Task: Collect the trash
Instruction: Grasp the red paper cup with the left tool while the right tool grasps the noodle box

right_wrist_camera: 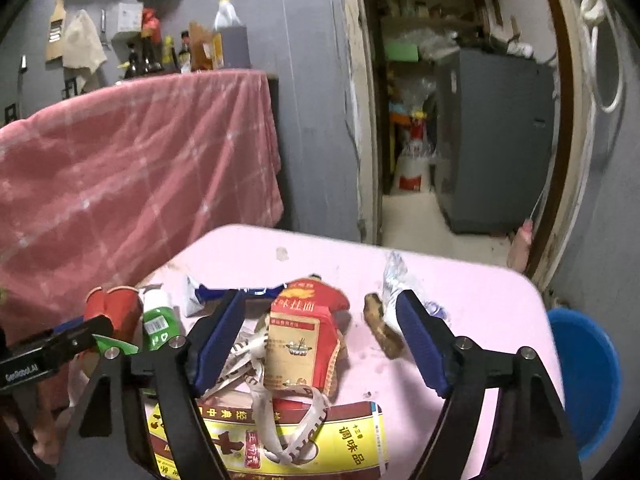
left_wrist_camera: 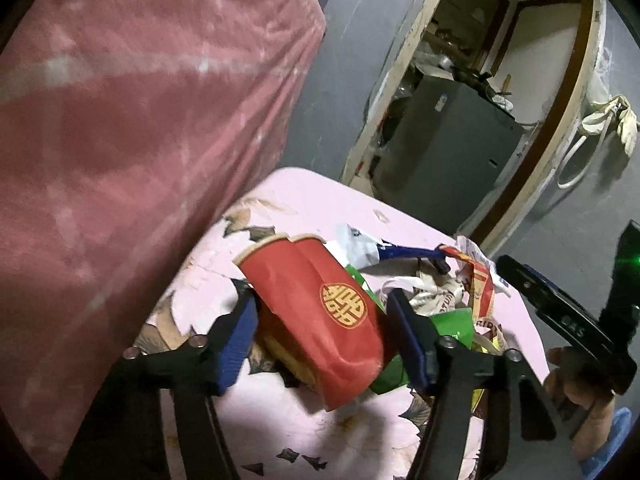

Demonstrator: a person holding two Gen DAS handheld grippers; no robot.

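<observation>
Left wrist view: the left tongs (left_wrist_camera: 322, 334) stand apart, one pad on each side of the red paper cups (left_wrist_camera: 316, 312). The cups lie on their side on the pink desk (left_wrist_camera: 312, 200), open ends toward 11 o'clock. I cannot tell if the pads touch them. A green wrapper (left_wrist_camera: 456, 322) and white ribbon (left_wrist_camera: 432, 296) lie at 3 o'clock. A pink blanket (left_wrist_camera: 140, 140) hangs at 9 o'clock.

Right wrist view: the right tongs (right_wrist_camera: 320, 336) are apart over a red noodle packet (right_wrist_camera: 306, 344), its long side running 12 to 6. A brown lump (right_wrist_camera: 384, 330) lies at 3 o'clock, a blue bucket (right_wrist_camera: 586, 376) past the desk edge.

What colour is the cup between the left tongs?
Red cup with a gold emblem; clearest in the left wrist view.
</observation>
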